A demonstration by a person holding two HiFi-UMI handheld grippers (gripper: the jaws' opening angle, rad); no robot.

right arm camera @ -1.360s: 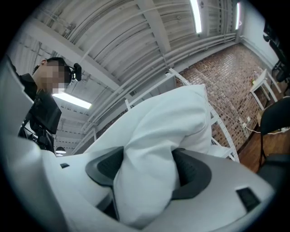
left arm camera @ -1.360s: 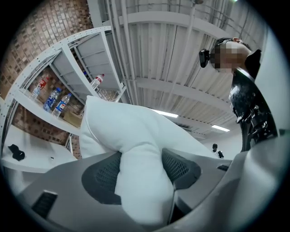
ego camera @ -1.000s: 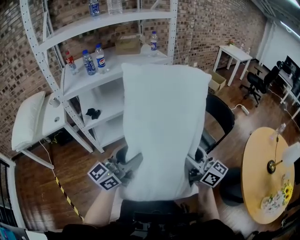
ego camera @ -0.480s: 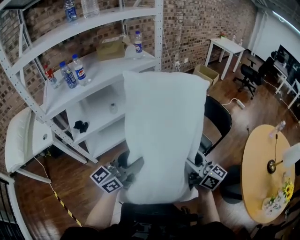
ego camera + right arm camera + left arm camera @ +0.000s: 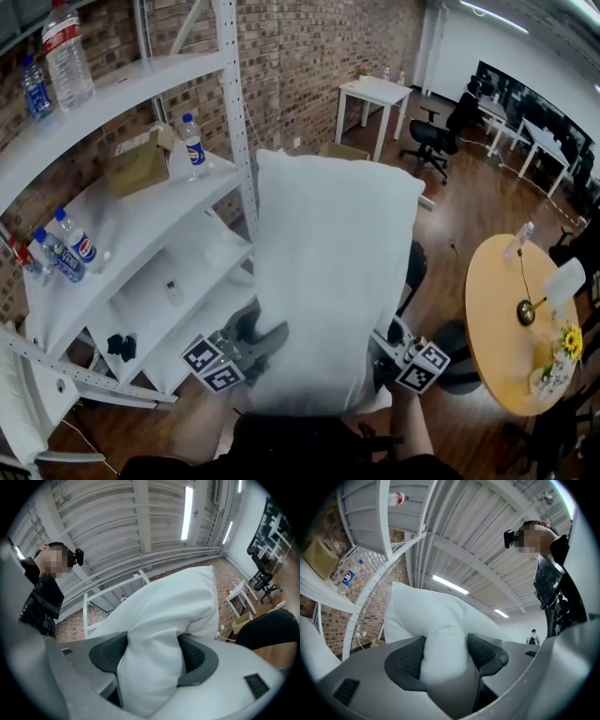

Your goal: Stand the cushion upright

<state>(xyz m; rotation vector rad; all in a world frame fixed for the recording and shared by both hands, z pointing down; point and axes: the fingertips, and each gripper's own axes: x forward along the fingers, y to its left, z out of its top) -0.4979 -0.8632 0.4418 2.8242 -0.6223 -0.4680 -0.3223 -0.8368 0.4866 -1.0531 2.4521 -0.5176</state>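
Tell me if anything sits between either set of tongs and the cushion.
Nothing visible does. The left tongs and the right tongs each pinch the cushion directly near its lower end, one on each side. Fabric bulges between the pads, and the cushion is held upright in the air.

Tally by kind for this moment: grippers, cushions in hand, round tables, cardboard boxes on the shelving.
grippers: 2 (left gripper, right gripper)
cushion in hand: 1
round table: 1
cardboard box on the shelving: 1
Total: 5
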